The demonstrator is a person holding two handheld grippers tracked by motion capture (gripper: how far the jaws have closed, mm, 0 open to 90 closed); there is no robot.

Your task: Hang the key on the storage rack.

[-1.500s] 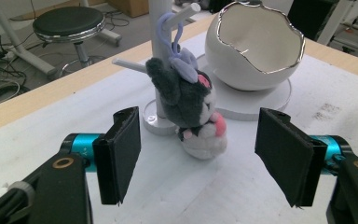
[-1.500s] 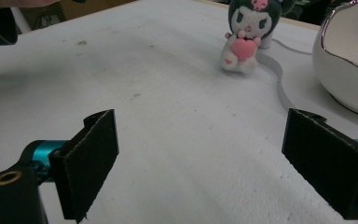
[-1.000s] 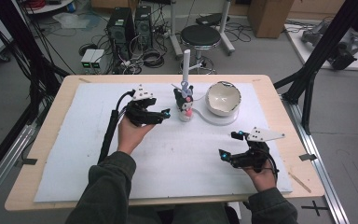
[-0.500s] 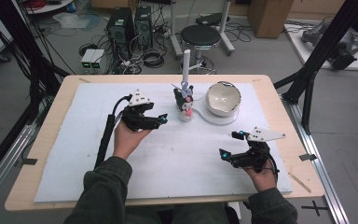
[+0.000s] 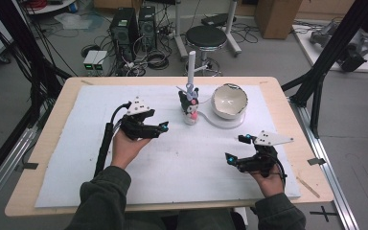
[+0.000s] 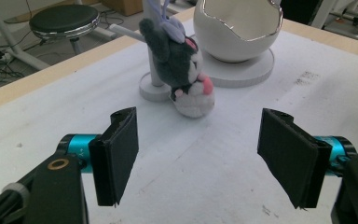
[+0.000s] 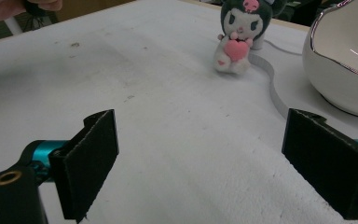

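A small dark plush toy (image 5: 190, 107) holding a pink heart rests against a white post stand (image 5: 191, 60) at the back middle of the mat. In the left gripper view the plush toy (image 6: 186, 77) lies straight ahead, beyond the wide gap of the jaws. My left gripper (image 5: 163, 128) is open and empty, a short way left of the toy. My right gripper (image 5: 235, 148) is open and empty near the front right. In the right gripper view the plush toy (image 7: 237, 39) faces me from far off. My left gripper (image 6: 196, 154) and right gripper (image 7: 205, 168) both hold nothing.
A white egg-shaped bowl (image 5: 229, 99) on a round white base stands just right of the toy. It also appears as the bowl (image 6: 237, 28) and the bowl (image 7: 345, 60). A white mat (image 5: 182, 167) covers the wooden table (image 5: 43, 143). A stool and computer gear stand on the floor beyond.
My left gripper has drawn back a little from the plush toy, toward the person and leftward. The right gripper, toy and bowl have not moved.
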